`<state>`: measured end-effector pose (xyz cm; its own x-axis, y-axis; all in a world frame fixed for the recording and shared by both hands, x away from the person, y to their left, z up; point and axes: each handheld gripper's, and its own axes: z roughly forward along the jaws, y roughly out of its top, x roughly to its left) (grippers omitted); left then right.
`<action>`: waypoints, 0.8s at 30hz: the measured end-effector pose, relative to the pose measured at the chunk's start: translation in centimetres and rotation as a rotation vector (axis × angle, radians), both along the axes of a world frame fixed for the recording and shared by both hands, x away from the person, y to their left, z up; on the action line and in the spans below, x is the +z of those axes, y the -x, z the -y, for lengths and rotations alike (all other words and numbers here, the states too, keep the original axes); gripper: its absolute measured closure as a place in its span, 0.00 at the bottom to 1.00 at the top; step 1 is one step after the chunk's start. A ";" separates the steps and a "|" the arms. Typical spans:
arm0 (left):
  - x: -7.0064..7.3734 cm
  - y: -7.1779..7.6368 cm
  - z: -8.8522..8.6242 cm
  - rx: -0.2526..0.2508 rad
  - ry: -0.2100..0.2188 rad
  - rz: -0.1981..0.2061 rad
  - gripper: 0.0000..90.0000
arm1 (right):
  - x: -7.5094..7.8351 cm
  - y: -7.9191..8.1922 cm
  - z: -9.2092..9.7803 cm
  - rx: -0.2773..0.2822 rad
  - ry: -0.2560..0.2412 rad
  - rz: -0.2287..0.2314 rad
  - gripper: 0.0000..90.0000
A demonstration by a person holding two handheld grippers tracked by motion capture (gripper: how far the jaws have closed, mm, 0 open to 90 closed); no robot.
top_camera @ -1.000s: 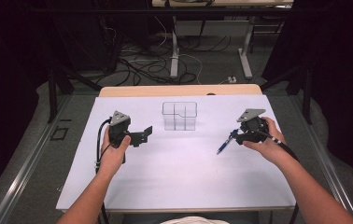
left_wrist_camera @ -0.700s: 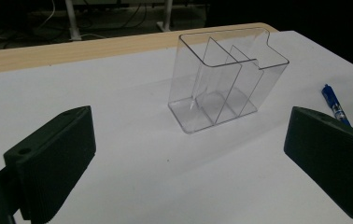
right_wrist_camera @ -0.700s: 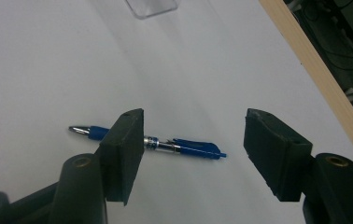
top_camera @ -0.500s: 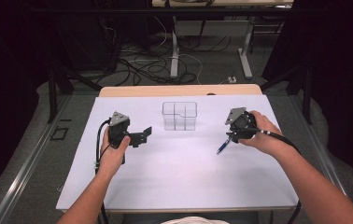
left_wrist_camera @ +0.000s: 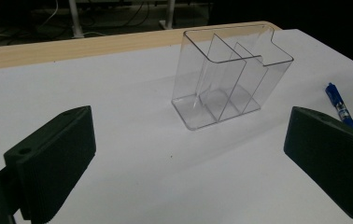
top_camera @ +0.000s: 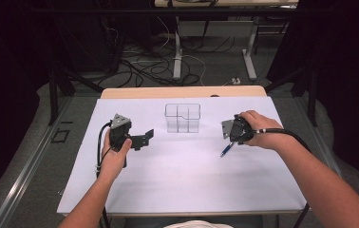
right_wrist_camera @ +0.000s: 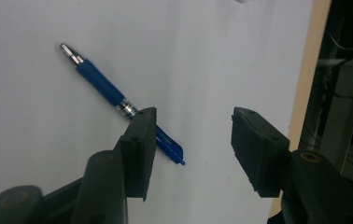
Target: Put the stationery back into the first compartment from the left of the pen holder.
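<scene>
We hold our left tongs [top_camera: 145, 137] low over the white counter [top_camera: 177, 180], at about nine o'clock from the middle of the sheet, with the jaws spread wide and nothing between them. In the left gripper view those jaws frame a clear plastic organizer [left_wrist_camera: 228, 77] that stands upright on the counter, split into narrow compartments, all bare as far as we can see. From above, the organizer [top_camera: 183, 118] sits toward twelve o'clock on the counter, between our two hands and apart from both.

At about two o'clock from the counter's middle, our right tongs [top_camera: 228, 134] point down at a blue pen [top_camera: 226, 149] that lies flat on the white surface. In the right gripper view the right tongs [right_wrist_camera: 191, 140] are released, jaws parted, and the pen [right_wrist_camera: 118, 101] lies slantwise beneath them: its metal tip points toward ten o'clock in that view, while its clip end passes under the left jaw and into the gap. We cannot tell whether that jaw touches the pen. The pen's end also shows at three o'clock in the left gripper view [left_wrist_camera: 337, 103].
</scene>
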<state>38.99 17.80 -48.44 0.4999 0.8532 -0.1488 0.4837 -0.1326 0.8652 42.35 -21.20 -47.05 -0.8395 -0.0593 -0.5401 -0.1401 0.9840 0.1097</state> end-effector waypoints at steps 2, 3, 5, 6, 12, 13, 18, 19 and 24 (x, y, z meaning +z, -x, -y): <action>0.0 0.0 0.0 0.000 0.001 0.001 0.02 | 0.1 0.0 -0.2 0.054 0.072 -0.020 0.58; 0.0 0.0 0.0 0.000 0.001 0.001 0.02 | -0.2 0.1 -0.2 0.076 0.060 -0.008 0.60; -0.1 0.0 0.0 0.001 0.007 -0.002 0.02 | -0.5 0.1 -0.4 0.137 0.096 -0.012 0.61; -0.1 0.0 0.0 0.000 0.005 -0.002 0.02 | -0.8 0.1 -0.4 0.186 0.076 0.005 0.62; -0.1 -0.1 0.1 -0.001 -0.006 0.003 0.02 | -1.6 0.2 -0.8 0.282 0.188 -0.023 0.68; -0.1 -0.1 0.1 -0.001 -0.008 0.005 0.02 | -1.6 0.3 -0.8 0.287 0.202 -0.027 0.68; -0.2 -0.1 0.1 -0.004 -0.001 -0.006 0.02 | -2.3 0.4 -1.0 0.338 0.183 -0.003 0.70; -0.3 -0.1 0.1 -0.004 -0.008 -0.006 0.02 | -2.3 0.4 -1.0 0.341 0.188 -0.010 0.70; -0.3 -0.1 0.0 0.000 -0.008 0.003 0.03 | -2.7 0.5 -1.3 0.341 0.225 -0.062 0.70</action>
<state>39.13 17.80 -48.69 0.5008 0.8541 -0.1404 0.4809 -0.1397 0.8656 41.83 -19.89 -49.73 -0.7816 -0.4509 -0.4310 -0.4625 0.8826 -0.0845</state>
